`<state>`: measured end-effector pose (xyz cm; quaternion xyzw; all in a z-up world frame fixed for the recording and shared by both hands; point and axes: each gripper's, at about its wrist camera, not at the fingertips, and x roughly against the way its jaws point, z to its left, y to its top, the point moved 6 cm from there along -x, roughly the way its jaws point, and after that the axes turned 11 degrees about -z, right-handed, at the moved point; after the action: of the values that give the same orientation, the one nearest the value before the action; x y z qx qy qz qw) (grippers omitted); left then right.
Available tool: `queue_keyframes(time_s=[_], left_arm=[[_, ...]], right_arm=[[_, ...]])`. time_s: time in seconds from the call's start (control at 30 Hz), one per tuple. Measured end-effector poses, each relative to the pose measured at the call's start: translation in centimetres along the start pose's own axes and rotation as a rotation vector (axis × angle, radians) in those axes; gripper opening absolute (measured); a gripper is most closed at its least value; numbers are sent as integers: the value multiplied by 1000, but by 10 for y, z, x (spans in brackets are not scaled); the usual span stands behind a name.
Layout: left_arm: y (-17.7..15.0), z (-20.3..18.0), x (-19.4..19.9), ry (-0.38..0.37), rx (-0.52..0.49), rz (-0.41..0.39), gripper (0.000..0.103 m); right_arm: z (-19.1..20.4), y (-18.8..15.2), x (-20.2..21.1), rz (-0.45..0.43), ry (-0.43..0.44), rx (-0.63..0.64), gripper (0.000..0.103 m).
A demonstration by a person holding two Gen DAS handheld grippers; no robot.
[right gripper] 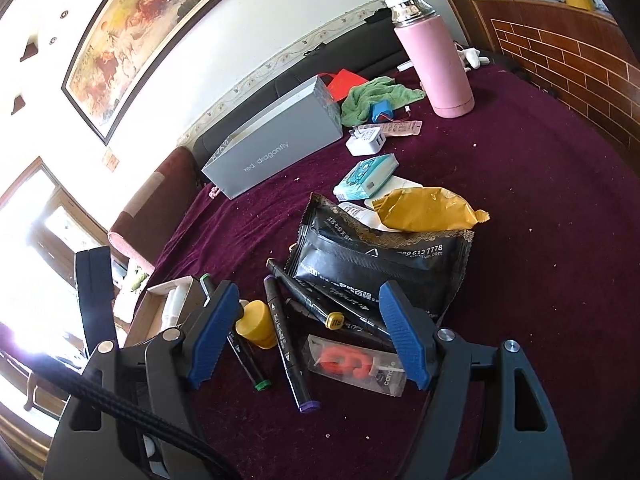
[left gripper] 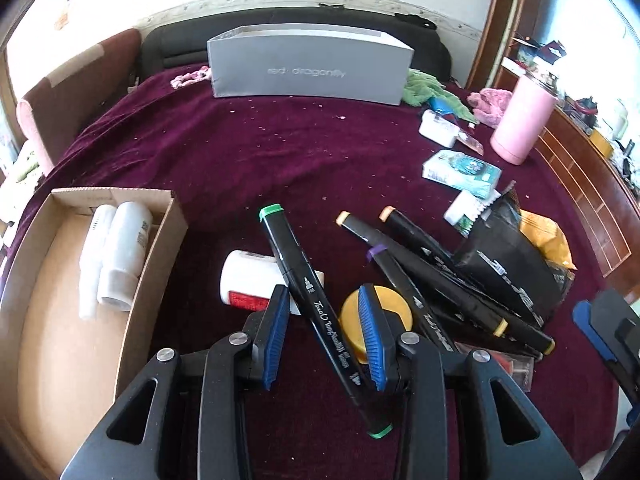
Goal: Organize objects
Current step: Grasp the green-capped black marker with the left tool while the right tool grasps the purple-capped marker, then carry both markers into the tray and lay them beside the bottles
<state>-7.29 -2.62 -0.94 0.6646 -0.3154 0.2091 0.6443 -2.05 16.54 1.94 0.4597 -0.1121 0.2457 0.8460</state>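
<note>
Green marker slantwise on the cloth, near its front edge, one end resting over a white bottle, a yellow lid just beside it on the right. Framed by the left gripper in the left wrist view: pads spread wider than the marker, pressing nothing (whether level with it or above it, cannot tell).

To the left, at the cloth's left edge, a cardboard box with two white bottles lying side by side inside. To the right, more black markers in a loose heap, partly under a black packet, with a yellow packet on its far end.

Right gripper wide open, pinching nothing; seen between its fingers a purple marker and a clear packet holding something orange.

Further back on the right, a tissue pack, a white charger and a green towel. Upright near the far right corner, a pink flask. Along the far edge, a grey box.
</note>
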Motion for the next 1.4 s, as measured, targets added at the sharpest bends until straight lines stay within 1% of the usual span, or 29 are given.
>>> queue_keyframes(time_s=[0.03, 0.07, 0.1, 0.17, 0.27, 0.4, 0.47, 0.57, 0.63, 0.7, 0.77, 0.9, 1.07, 1.17, 1.27, 1.33, 1.37, 1.4], left_arm=[[-1, -1, 1, -9, -8, 1, 30], [-2, -2, 3, -17, -15, 6, 28], [-4, -3, 6, -23, -24, 9, 20], [-7, -4, 11, -18, -50, 7, 12], [-14, 1, 16, -29, -59, 16, 12], [-19, -2, 13, -14, -112, 21, 13], [-25, -6, 8, -6, -141, 42, 13], [-36, -10, -3, -5, -146, 83, 13], [-38, -9, -3, -13, -138, 57, 13], [-39, -5, 1, -51, -95, 57, 11], [-38, 1, 14, -106, -41, 41, 11], [-41, 17, 48, -157, 24, 1, 11], [-50, 39, 89, -185, 57, -41, 11], [-58, 48, 105, -193, 52, -53, 11], [-67, 54, 116, -218, 49, -49, 11], [-72, 55, 123, -225, 43, -59, 11], [-73, 56, 126, -229, 43, -65, 11], [-75, 58, 130, -236, 47, -71, 11]], right_arm=[[-1, 0, 0, 0, -4, -2, 73], [-1, 0, -1, 1, -6, -4, 73], [-2, -1, -1, 4, -10, -6, 73], [-3, -2, -3, 11, -11, -9, 73], [-3, -3, -2, 11, -10, -9, 73], [-3, -3, 0, 3, -13, -5, 73], [-3, -4, -1, 7, -13, -5, 73], [-3, -5, -1, 11, -14, -1, 73], [-3, -5, -2, 9, -13, 3, 73], [-1, -6, -2, 5, -20, 19, 73], [-1, -6, -3, 5, -23, 27, 73], [0, -8, -5, 11, -17, 33, 73], [8, -13, -8, 18, -2, 67, 73], [23, -18, -9, 28, 22, 128, 73], [42, -24, -12, 78, 50, 173, 73], [55, -30, -19, 137, 53, 236, 73], [60, -34, -24, 174, 40, 272, 73], [62, -37, -28, 195, 10, 309, 73]])
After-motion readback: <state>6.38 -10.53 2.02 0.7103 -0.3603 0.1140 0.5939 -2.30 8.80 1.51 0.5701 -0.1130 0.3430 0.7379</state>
